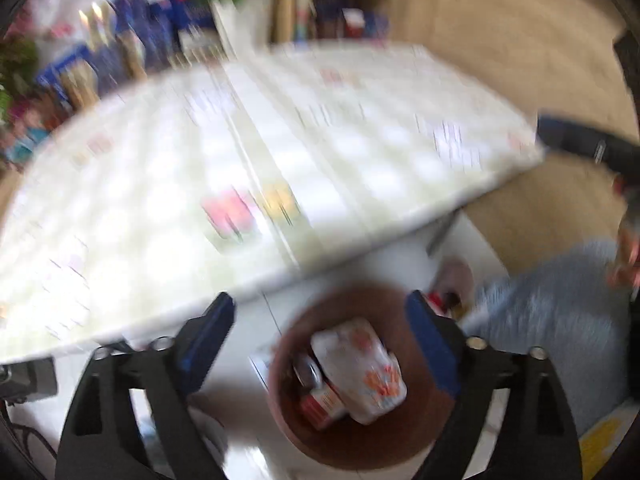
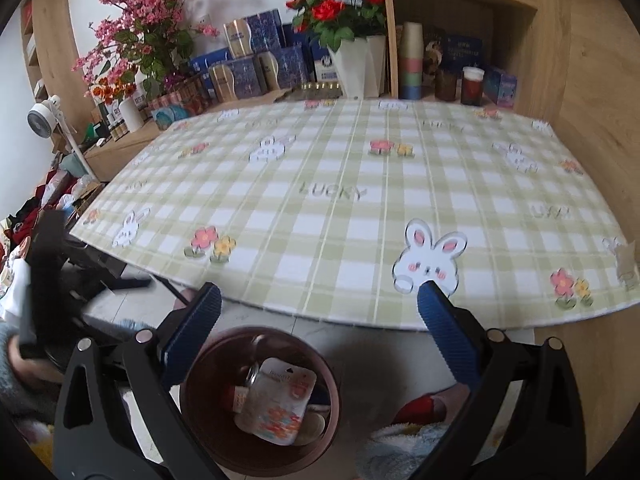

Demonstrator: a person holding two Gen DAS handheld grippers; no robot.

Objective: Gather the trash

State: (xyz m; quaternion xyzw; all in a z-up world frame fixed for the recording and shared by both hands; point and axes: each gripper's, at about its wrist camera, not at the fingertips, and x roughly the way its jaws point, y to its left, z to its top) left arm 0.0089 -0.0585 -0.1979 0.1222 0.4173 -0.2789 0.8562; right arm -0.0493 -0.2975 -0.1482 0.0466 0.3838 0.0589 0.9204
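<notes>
Right beneath both claws sits a brown round bin (image 2: 260,408) on the pale floor, and the trash is already down inside it: a white pouch with orange flowers (image 2: 276,400) lies on top, with a red-and-white carton (image 1: 322,404) and what looks like a dark can tucked beside it. The left claw (image 1: 320,344) hangs above the bin's rim with its blue pads spread wide and nothing between them; the pouch shows in the gap, well below. The right claw (image 2: 320,320) is likewise spread wide and empty, its left pad over the bin's near edge and its right pad just in front of the worktop's edge. A person's leg in pale fleecy cloth (image 1: 560,320) stands just to the right of the left claw. Beyond the claws stretches the worktop (image 2: 340,200), covered with a green checked cloth printed with rabbits and flowers. Farther back, past its far edge, stand blue boxes (image 2: 256,60), a white vase of red flowers (image 2: 352,64), pink blossom branches (image 2: 132,20) and a wooden shelf (image 2: 460,8).
</notes>
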